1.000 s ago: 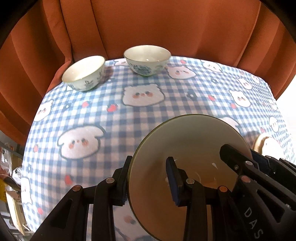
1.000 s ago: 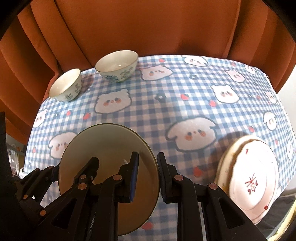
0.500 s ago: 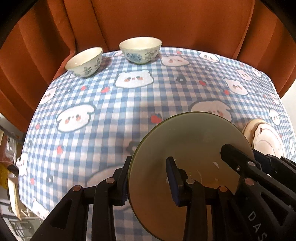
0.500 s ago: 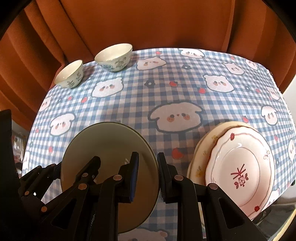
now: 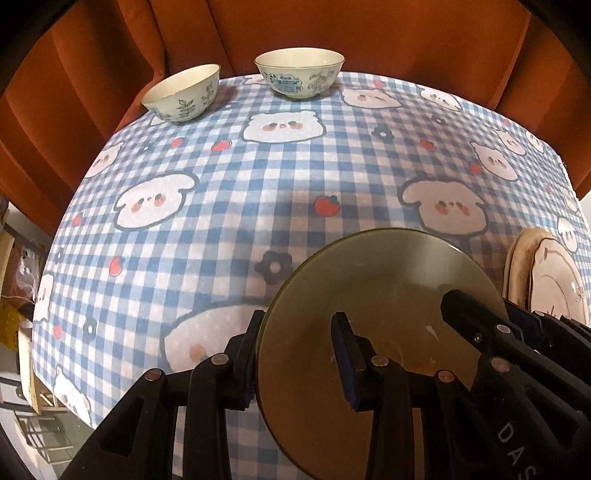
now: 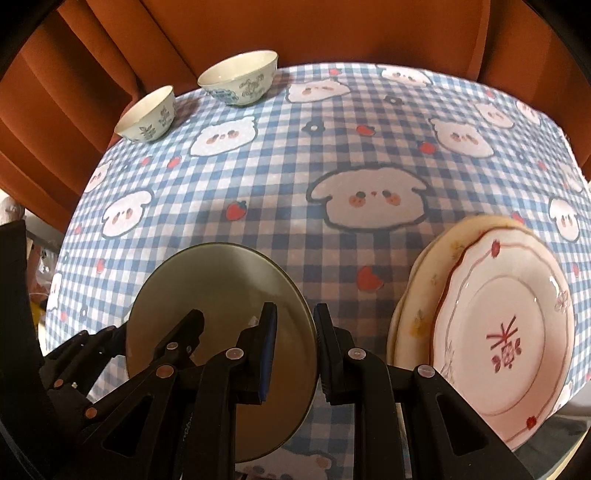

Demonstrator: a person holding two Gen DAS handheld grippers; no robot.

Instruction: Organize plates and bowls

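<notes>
An olive-green plate (image 5: 376, 295) is held above the checked tablecloth by both grippers. My left gripper (image 5: 297, 354) is shut on its left rim. My right gripper (image 6: 293, 347) is shut on its right rim (image 6: 299, 314); the plate also shows in the right wrist view (image 6: 214, 284). A stack of two plates, a pink-patterned one (image 6: 506, 332) on a cream one (image 6: 417, 295), lies at the front right, to the right of the held plate. Two white patterned bowls, a small one (image 5: 181, 92) and a larger one (image 5: 299, 72), stand at the far left.
The table (image 5: 280, 192) is covered with a blue checked cloth with bear prints. Orange curtains (image 5: 332, 26) hang behind it. The table's left edge drops off to clutter (image 5: 22, 258) on the floor.
Both grippers with the green plate have pulled back toward the table's near side and risen. The plate stack at the right has come further into view.
</notes>
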